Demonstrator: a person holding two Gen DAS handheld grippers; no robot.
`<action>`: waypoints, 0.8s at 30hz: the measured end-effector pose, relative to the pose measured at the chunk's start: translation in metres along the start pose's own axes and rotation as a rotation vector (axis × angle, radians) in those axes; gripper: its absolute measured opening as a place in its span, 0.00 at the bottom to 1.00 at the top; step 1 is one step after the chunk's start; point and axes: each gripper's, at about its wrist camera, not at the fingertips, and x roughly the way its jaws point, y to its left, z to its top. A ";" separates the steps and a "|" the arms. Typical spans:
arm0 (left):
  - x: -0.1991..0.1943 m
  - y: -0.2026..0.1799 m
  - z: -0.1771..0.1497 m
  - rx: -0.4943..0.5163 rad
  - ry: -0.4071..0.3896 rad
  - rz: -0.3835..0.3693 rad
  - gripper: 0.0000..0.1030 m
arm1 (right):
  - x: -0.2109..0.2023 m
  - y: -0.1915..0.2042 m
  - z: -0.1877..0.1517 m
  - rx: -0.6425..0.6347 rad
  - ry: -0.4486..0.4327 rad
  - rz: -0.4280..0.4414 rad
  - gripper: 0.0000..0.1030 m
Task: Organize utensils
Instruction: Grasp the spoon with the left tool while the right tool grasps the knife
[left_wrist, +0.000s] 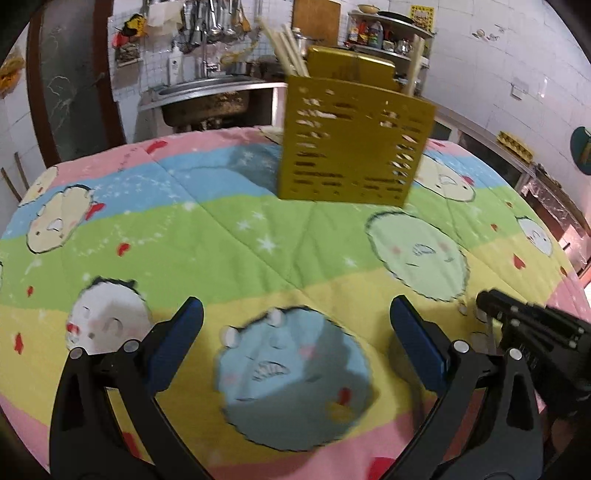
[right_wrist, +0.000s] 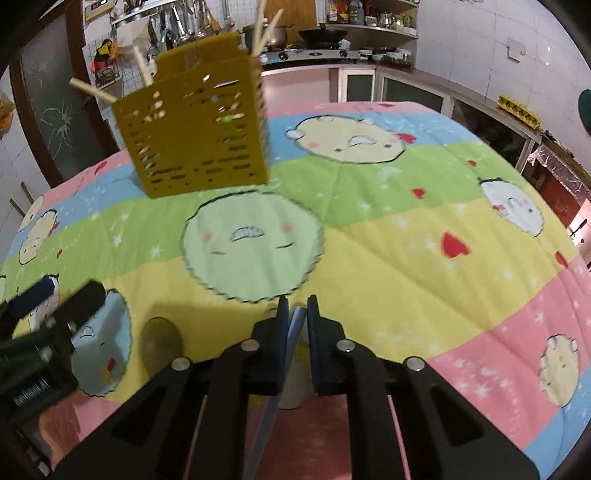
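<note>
A yellow slotted utensil holder (left_wrist: 352, 144) stands on the colourful cartoon cloth at the table's far middle, with several pale chopsticks (left_wrist: 291, 48) sticking out; in the right wrist view it (right_wrist: 195, 133) is at the far left. My left gripper (left_wrist: 295, 325) is open and empty, low over the near cloth. My right gripper (right_wrist: 295, 314) is shut on a thin metal utensil handle (right_wrist: 291, 343), which runs down between the fingers; its working end is hidden. The right gripper (left_wrist: 535, 328) shows at the right in the left wrist view.
The patterned cloth (right_wrist: 406, 266) covers the whole round table. A sink (left_wrist: 210, 96) and hanging kitchen tools are behind it, with a stove and counter (right_wrist: 314, 55) at the back right. The left gripper (right_wrist: 48, 325) sits at the left in the right wrist view.
</note>
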 end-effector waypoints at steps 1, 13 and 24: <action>0.002 -0.006 -0.002 0.000 0.013 -0.008 0.95 | -0.001 -0.006 0.001 0.001 0.000 -0.008 0.10; 0.017 -0.061 -0.023 0.088 0.126 -0.053 0.74 | 0.004 -0.051 -0.003 0.035 0.014 -0.030 0.10; 0.023 -0.066 -0.019 0.083 0.172 -0.049 0.37 | 0.004 -0.046 -0.004 0.019 -0.001 -0.019 0.10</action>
